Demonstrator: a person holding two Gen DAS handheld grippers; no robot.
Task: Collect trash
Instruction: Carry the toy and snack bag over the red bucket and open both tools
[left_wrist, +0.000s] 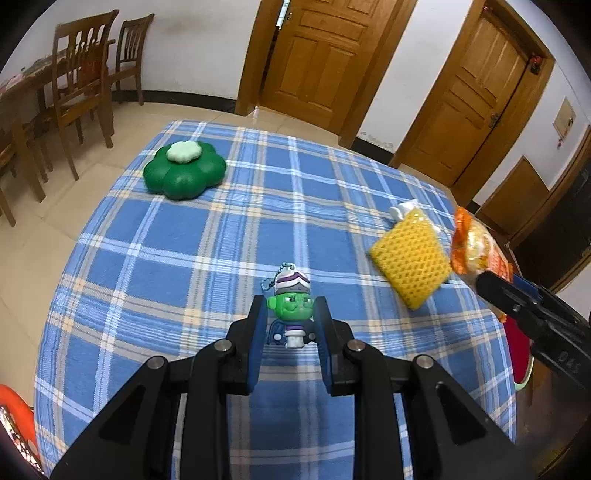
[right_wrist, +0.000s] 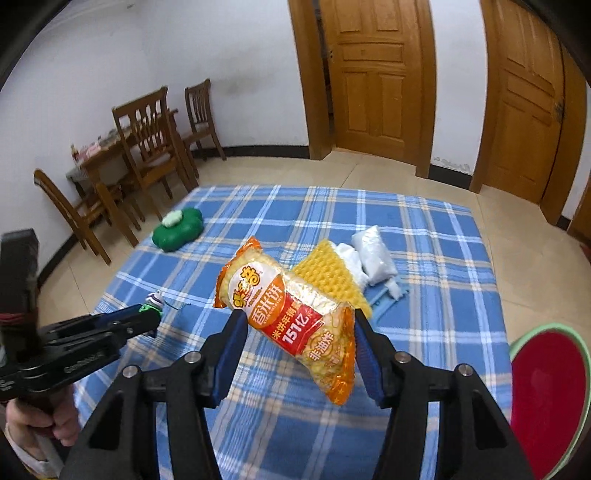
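My right gripper (right_wrist: 295, 325) is shut on an orange snack packet (right_wrist: 291, 317) and holds it above the blue plaid tablecloth (right_wrist: 424, 332); the packet also shows at the right in the left wrist view (left_wrist: 476, 251). My left gripper (left_wrist: 291, 314) straddles a small green-faced toy keychain (left_wrist: 291, 302) standing on the cloth; the jaws are close on either side of it, contact unclear. A yellow mesh sponge (left_wrist: 412, 258) lies right of the toy. White crumpled plastic wrap (right_wrist: 373, 254) lies behind the sponge.
A green clover-shaped box (left_wrist: 184, 171) sits at the far left of the cloth. A red watermelon-pattern bin (right_wrist: 546, 391) stands at the table's right edge. Wooden chairs (left_wrist: 81, 85) and a dining table stand at the left; two wooden doors are behind.
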